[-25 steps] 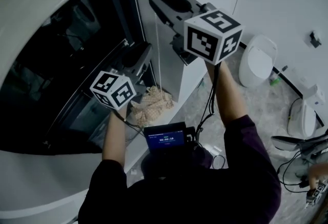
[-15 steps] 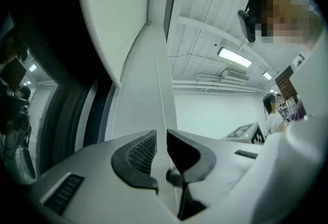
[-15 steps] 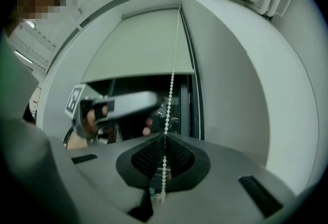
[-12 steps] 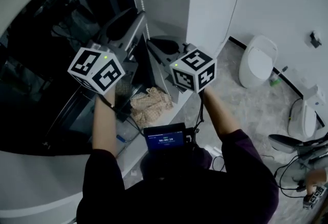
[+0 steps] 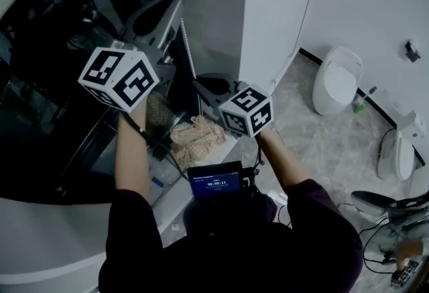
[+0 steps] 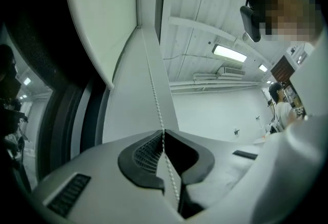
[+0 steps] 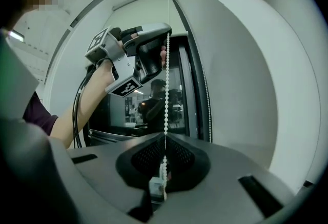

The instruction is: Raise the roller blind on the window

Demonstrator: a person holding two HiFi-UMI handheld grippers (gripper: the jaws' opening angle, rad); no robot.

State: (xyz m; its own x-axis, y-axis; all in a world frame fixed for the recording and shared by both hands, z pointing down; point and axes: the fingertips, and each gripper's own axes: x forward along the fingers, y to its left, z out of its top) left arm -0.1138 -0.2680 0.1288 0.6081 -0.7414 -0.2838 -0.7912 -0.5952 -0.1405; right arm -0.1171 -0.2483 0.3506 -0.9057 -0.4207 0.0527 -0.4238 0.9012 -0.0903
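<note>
Clamped onto the bead chain with left gripper high, right gripper low; chain top cut off, lower end hidden behind jaws.

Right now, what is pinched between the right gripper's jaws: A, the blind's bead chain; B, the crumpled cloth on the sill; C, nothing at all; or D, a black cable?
A: in the right gripper view the jaws of the right gripper are closed together on the bead chain, which runs straight up from between them.
</note>
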